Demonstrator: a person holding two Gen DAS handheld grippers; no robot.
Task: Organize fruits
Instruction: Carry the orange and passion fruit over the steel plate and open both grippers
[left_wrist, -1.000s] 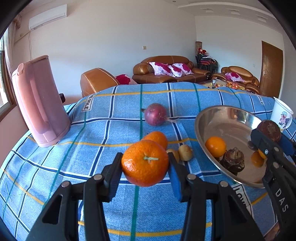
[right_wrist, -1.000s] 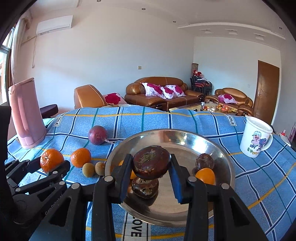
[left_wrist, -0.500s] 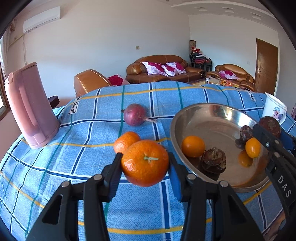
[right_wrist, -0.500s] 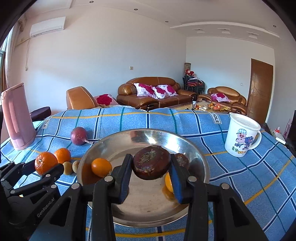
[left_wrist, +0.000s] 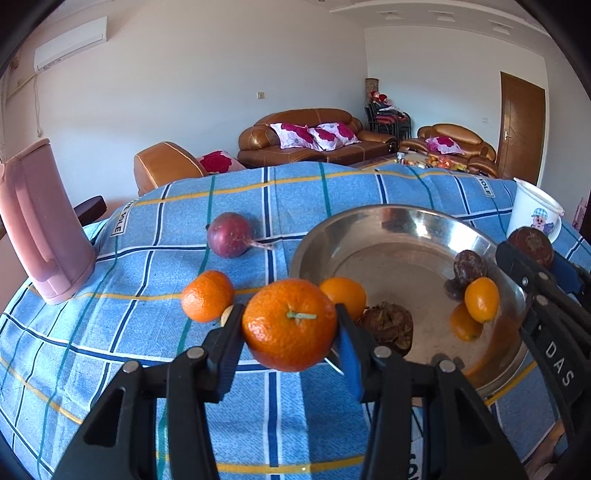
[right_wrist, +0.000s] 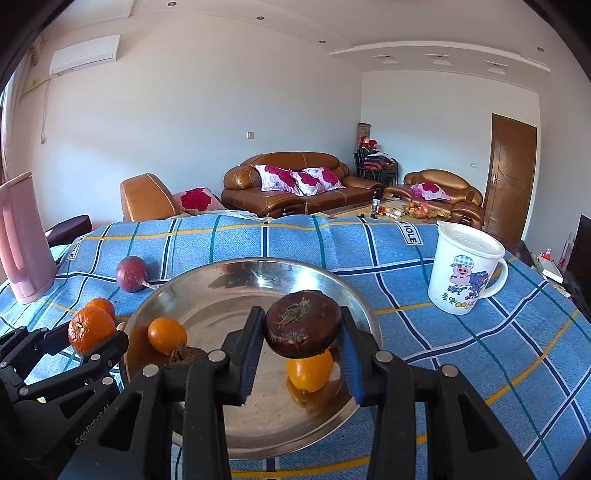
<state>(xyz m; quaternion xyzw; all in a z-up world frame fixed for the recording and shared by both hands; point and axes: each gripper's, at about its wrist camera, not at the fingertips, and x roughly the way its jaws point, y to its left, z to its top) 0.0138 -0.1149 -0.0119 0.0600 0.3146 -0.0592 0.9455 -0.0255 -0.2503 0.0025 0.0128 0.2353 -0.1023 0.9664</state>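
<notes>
steel bowl (right_wrist: 354, 306) holding oranges (right_wrist: 167, 335), dark fruits (left_wrist: 388, 326), white mug (right_wrist: 463, 271) beside

A polished metal bowl (right_wrist: 362, 306) gleams on a woven checked cloth (right_wrist: 461, 354), beside a glossy plastic mug (right_wrist: 466, 273) and matt pink plastic kettle (left_wrist: 40, 229).

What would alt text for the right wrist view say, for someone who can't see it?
The right gripper holds a dark brown round fruit over a steel bowl containing two small orange fruits. To the left, the left gripper holds a mandarin; a cartoon mug stands on the right of the blue checked cloth.
</notes>
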